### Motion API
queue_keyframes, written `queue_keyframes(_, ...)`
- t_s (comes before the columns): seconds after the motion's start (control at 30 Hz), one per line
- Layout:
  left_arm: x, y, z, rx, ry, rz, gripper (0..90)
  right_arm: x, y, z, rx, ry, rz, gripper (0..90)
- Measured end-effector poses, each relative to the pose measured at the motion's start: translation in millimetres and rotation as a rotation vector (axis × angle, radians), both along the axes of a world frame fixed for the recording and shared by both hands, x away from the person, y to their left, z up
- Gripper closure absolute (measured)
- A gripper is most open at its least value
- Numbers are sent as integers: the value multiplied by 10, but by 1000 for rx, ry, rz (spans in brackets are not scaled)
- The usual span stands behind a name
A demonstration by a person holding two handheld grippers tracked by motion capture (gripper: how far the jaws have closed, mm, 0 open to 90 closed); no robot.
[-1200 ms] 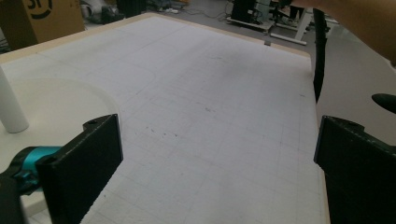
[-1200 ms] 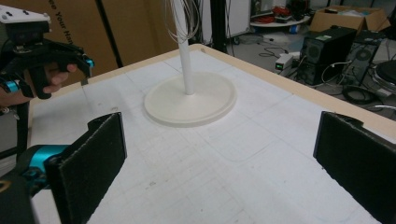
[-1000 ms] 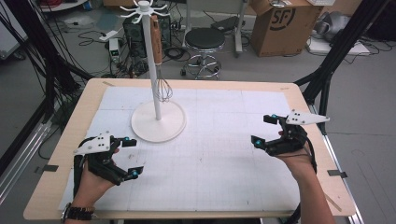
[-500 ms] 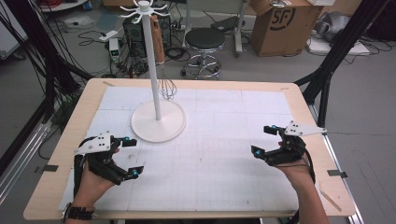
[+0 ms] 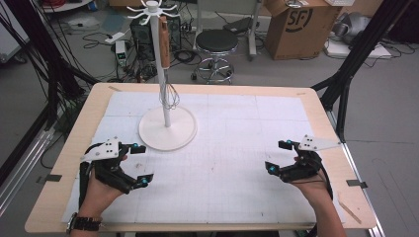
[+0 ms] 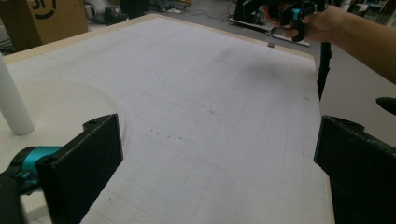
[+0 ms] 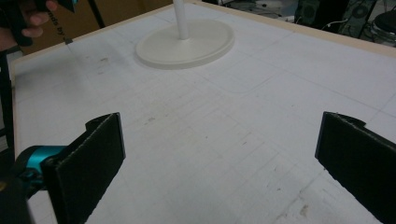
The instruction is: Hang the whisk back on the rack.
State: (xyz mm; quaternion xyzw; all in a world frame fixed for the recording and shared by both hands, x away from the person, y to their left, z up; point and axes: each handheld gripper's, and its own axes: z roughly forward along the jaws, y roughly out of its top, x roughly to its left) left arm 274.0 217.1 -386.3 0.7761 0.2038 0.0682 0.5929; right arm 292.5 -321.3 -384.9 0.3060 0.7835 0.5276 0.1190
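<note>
A white hook stand (image 5: 163, 79) rises from a round base (image 5: 167, 129) at the back left of the mat. From one of its top hooks hangs a whisk (image 5: 166, 54) with a wooden handle, wires pointing down. My left gripper (image 5: 141, 164) rests near the front left, just in front of the base, jaws wide open and nothing between them. My right gripper (image 5: 275, 156) sits at the front right, also open and holding nothing. The left gripper view shows its open gripper (image 6: 219, 158) beside the base (image 6: 60, 107). The right gripper view shows its open gripper (image 7: 219, 154) facing the base (image 7: 187, 44).
A white gridded mat (image 5: 227, 143) covers most of the wooden table (image 5: 316, 98). A thin wooden strip (image 5: 352, 210) lies at the front right corner. Behind the table stand a stool (image 5: 217, 42), a cardboard box (image 5: 296, 24) and black frame legs (image 5: 346, 74).
My right gripper has come back toward the front edge and slightly left, staying open. The left gripper has not moved.
</note>
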Motion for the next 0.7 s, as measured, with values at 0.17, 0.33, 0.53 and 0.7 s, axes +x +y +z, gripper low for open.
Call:
queue_keyframes(0.17,4,23,-13,-4,3,2,17,-9,2,-15,3,-3,-6,6)
queue_keyframes(0.33,-2,28,-17,-4,4,2,17,-10,-12,10,13,-2,-7,6)
queue_keyframes(0.53,-12,49,-30,-1,6,8,17,13,1,3,9,4,-6,6)
queue_keyframes(0.7,-21,36,-37,4,10,8,17,33,17,-7,7,12,2,6)
